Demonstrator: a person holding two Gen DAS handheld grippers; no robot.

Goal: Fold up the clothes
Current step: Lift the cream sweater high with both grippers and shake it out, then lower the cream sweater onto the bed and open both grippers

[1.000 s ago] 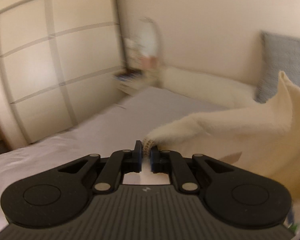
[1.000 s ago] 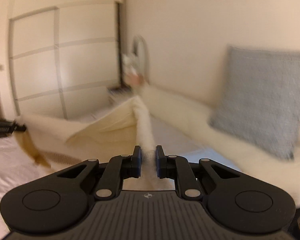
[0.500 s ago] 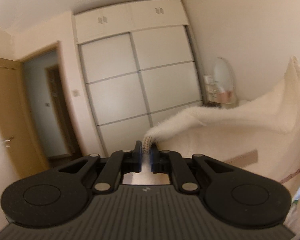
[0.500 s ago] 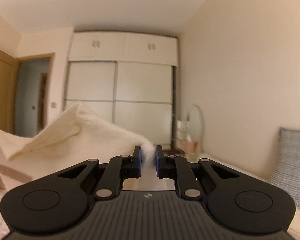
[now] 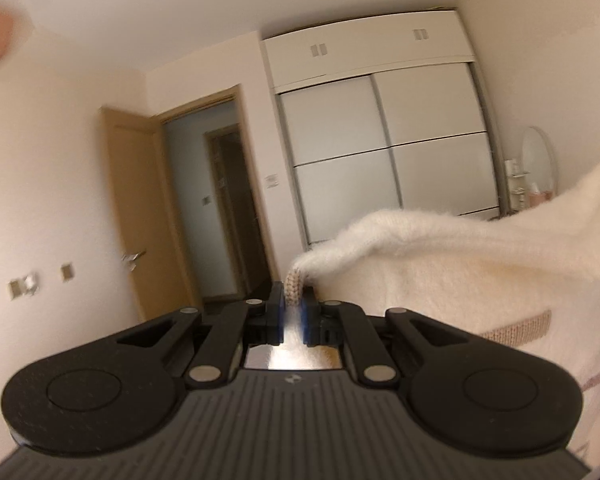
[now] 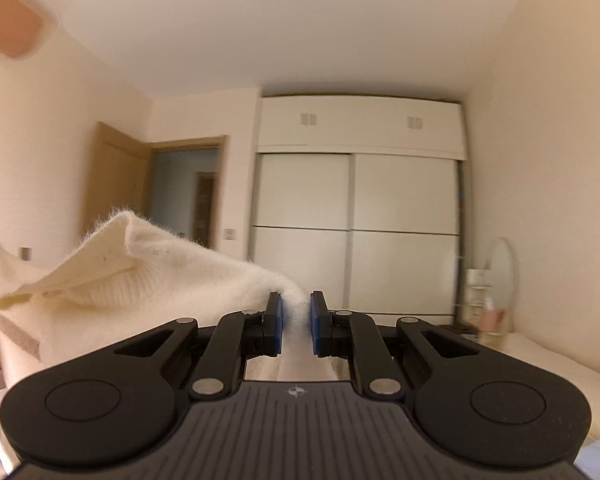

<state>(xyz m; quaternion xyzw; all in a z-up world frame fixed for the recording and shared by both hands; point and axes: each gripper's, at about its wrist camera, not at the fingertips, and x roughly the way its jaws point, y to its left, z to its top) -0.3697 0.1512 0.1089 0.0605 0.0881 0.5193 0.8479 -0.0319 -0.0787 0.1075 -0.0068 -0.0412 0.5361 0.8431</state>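
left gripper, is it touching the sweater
Touching. The left wrist view shows the left gripper shut on the ribbed cuff of the cream sweater, knit pinched between both fingers with no gap.

- No readable text, label, brand name or number shows in either wrist view.
- Only a small, wordless emblem marks each gripper body.

Right gripper (image 6: pixel 295 322) — clamped on sweater (image 6: pixel 148 276)
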